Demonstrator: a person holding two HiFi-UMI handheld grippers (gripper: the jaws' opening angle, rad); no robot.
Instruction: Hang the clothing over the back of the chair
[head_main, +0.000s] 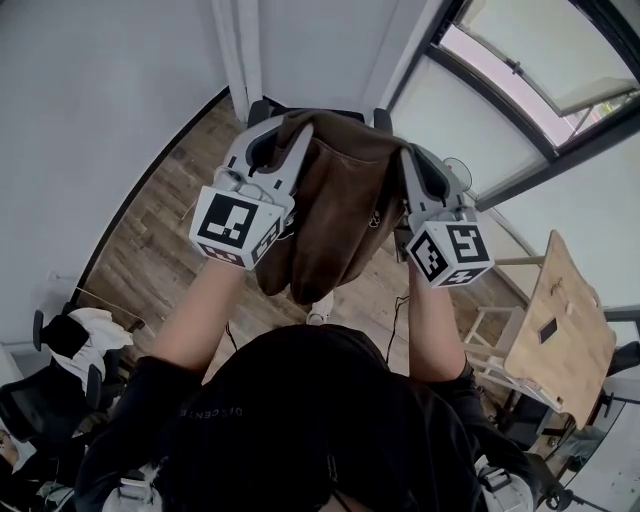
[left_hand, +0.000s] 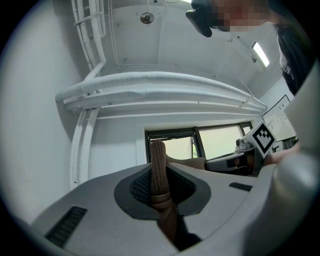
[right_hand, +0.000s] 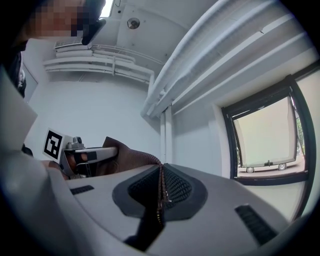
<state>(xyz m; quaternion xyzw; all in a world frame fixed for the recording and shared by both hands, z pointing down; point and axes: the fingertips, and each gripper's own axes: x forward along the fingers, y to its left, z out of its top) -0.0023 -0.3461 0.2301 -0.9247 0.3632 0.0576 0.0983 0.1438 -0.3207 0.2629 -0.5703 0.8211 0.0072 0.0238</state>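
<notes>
Clothing: a brown clothing piece (head_main: 340, 210) is held up in the air between both tongs. Its folds hang down toward the person's head, and it is not on the chair.
Left tongs (head_main: 282, 132): clenched on a ribbed knit edge (left_hand: 158, 167) of the clothing.
Right tongs (head_main: 412, 160): clenched on a zip edge (right_hand: 160, 190) of the clothing.
Chair (head_main: 262, 108): only dark top corners show just behind the clothing's upper edge.
In the way: the hanging clothing and both tongs cover the rest of the chair in the head view.
Around: wood floor (head_main: 150, 230) below; a wooden table (head_main: 560, 320) at right, well apart; an office chair (head_main: 60, 385) with a white cloth (head_main: 88, 340) at lower left; a window (head_main: 520, 70) at upper right.
Head view alone: the floor, the table, the chair corners and the whole drape of the clothing.
Gripper views alone: the rib and the zip teeth pinched in the jaws, the white ceiling pipes (left_hand: 160, 87), and each of the tongs seen from the other across the stretched cloth.
</notes>
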